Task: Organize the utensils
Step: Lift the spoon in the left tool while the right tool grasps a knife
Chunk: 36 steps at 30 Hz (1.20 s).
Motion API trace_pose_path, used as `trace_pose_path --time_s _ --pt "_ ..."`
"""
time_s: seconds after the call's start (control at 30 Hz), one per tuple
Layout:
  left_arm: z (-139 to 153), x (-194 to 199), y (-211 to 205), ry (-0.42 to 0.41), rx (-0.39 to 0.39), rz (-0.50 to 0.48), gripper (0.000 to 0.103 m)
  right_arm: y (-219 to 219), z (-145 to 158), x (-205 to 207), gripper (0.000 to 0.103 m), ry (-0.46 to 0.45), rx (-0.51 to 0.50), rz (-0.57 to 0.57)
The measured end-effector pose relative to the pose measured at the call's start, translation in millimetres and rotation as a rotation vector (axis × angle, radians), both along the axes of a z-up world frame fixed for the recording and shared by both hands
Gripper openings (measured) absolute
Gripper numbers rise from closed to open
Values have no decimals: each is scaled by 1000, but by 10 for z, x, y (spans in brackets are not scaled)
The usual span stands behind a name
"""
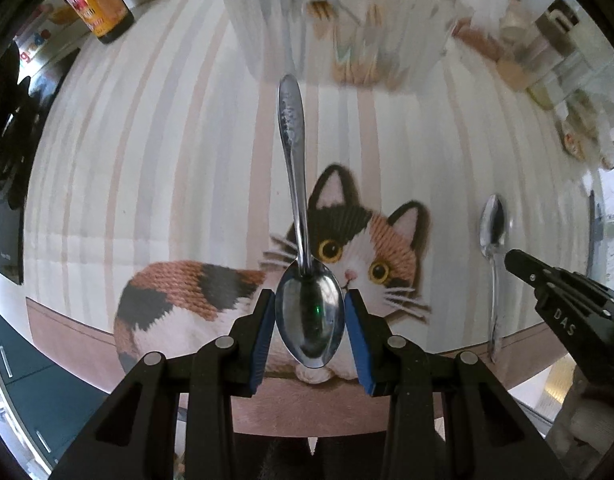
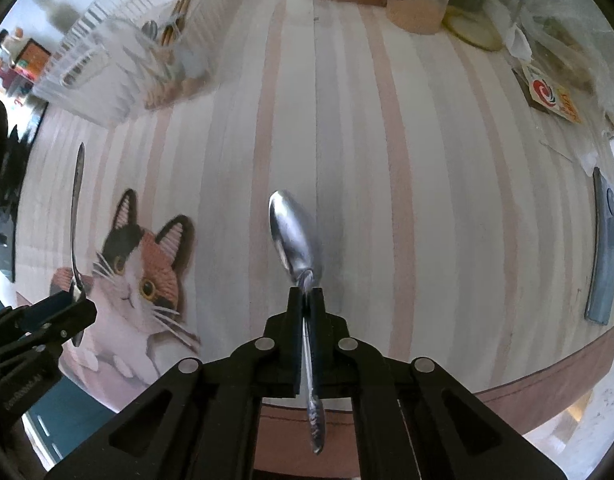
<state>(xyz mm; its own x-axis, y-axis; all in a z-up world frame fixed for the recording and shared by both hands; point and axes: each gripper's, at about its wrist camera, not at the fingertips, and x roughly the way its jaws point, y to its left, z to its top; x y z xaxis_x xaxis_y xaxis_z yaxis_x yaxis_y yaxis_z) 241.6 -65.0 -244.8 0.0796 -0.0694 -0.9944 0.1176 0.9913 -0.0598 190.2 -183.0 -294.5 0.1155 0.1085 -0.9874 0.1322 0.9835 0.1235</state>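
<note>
1. Spoons are in both your grippers. Your left gripper (image 1: 310, 320) has its blue pads (image 1: 264, 332) pressed against the two edges of a large spoon's bowl (image 1: 309, 316), jaws narrowed to the bowl's width, with the handle reaching away over the cat-print tablecloth (image 1: 167, 160).
2. Your right gripper (image 2: 306, 300) has its jaws fully closed on the neck of a smaller spoon (image 2: 293, 232), bowl ahead of the fingertips and handle trailing back between the fingers.
3. Step in hand, as it looks: both spoons are gripped and seem to be clear of the cloth, ready to be carried to the clear ribbed utensil holder (image 1: 339, 20) at the far side of the table, which already holds cutlery, some with wooden handles.
4. Next move calls for taking one spoon at a time over the holder and lowering it in before you let go.
5. Mind your left grip: pads on a curved, polished bowl may let the spoon pivot or slip, so move steadily.
6. Keep clear of the jars and packets (image 2: 547, 92) on the right side.
</note>
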Motion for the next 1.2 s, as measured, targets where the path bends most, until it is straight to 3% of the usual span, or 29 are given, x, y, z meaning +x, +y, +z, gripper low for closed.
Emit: trace_pose_path --time_s 0.23,0.4,0.57,0.67,0.73,0.77,0.87,1.2 --pt "222 -15 19 -49 -21 2 32 -53 148 50 0 -25 36 -19" --pt "116 -3 64 -60 11 6 32 -240 237 97 1 -12 114 -70" --pt "-112 -1 87 -26 37 11 32 -175 72 148 29 29 102 -23" --pt "-233 -14 87 -1 45 11 32 -60 -37 162 32 53 56 22" --pt "-283 -20 84 8 49 9 32 48 -48 167 31 39 8 56" --pt "-297 -18 84 11 49 9 32 110 -52 167 22 33 -32 81" --pt "-317 -14 83 12 49 11 32 205 -45 162 13 5 -113 92" --pt "-172 -62 117 -12 29 0 32 -139 183 58 2 -56 -22 0"
